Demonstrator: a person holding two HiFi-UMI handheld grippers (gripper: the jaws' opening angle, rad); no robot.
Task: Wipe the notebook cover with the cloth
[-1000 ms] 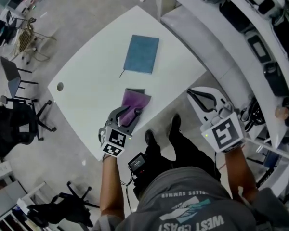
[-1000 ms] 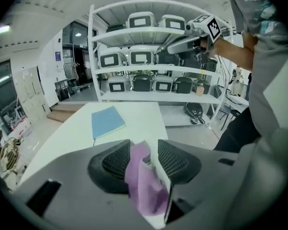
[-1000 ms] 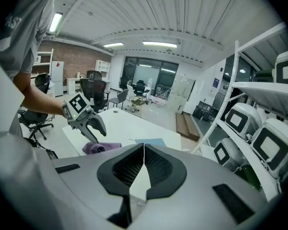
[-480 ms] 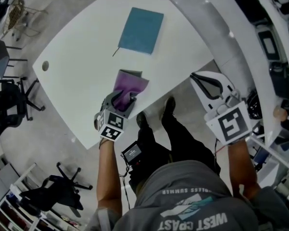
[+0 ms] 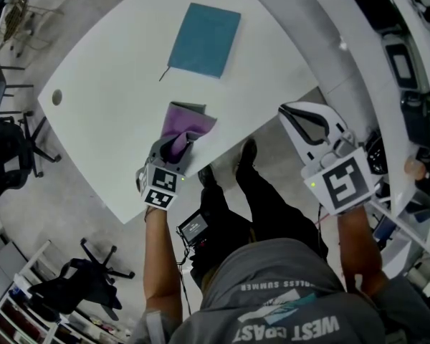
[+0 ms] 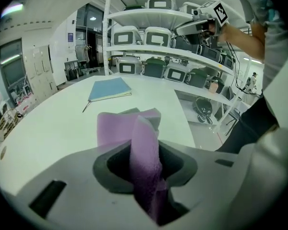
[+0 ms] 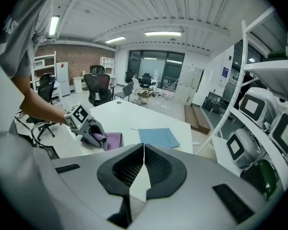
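Observation:
A blue notebook lies closed on the far part of the white table; it also shows in the left gripper view and the right gripper view. Nearer the front edge lies a purple cloth. My left gripper is at its near end, jaws closing, with a raised fold of the cloth pinched between them. My right gripper hangs off the table's right side, above the floor, shut with nothing in it.
Shelves with white and dark devices run along the right. Office chairs stand on the floor to the left. A round cable hole sits near the table's left corner. The person's legs and shoes are by the front edge.
The left gripper's jaws have come together over the cloth's near end, and the cloth has bunched up between them. The right gripper has stayed off the table.

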